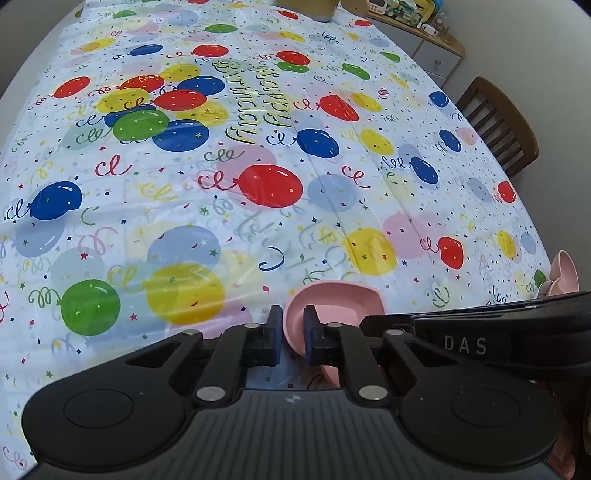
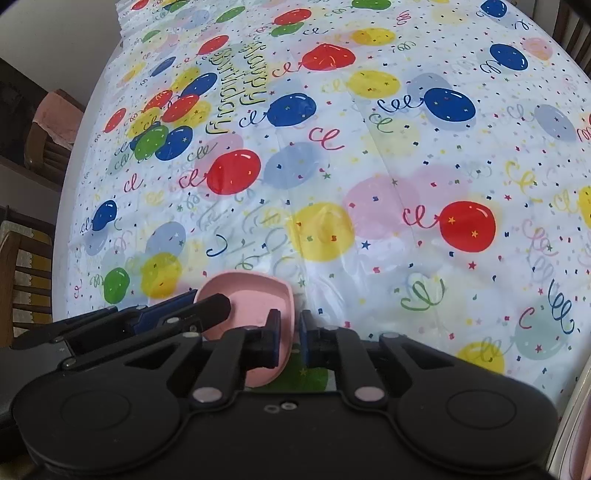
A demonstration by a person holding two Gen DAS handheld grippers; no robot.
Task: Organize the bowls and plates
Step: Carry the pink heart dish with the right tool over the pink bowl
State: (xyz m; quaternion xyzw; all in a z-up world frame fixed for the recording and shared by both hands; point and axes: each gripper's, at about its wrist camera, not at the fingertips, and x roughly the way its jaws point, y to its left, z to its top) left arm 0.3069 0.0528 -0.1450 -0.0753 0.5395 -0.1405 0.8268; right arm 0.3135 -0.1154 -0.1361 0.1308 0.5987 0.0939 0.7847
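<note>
A pink dish (image 1: 332, 302) sits near the table's front edge, held from both sides. My left gripper (image 1: 291, 332) is shut on its left rim, one finger inside, one outside. My right gripper (image 2: 290, 332) is shut on its right rim; the same pink dish (image 2: 251, 299) shows there. The right gripper's body (image 1: 498, 339) crosses the left wrist view at right, and the left gripper's fingers (image 2: 207, 310) reach the dish from the left in the right wrist view. Another pink dish (image 1: 563, 273) peeks in at the far right edge.
A balloon-print "Happy Birthday" tablecloth (image 1: 258, 192) covers the table. A tan object (image 1: 306, 9) stands at the far end. A wooden chair (image 1: 495, 125) is at the right side, a cabinet (image 1: 424, 33) behind it. More chairs (image 2: 33, 266) stand at the left.
</note>
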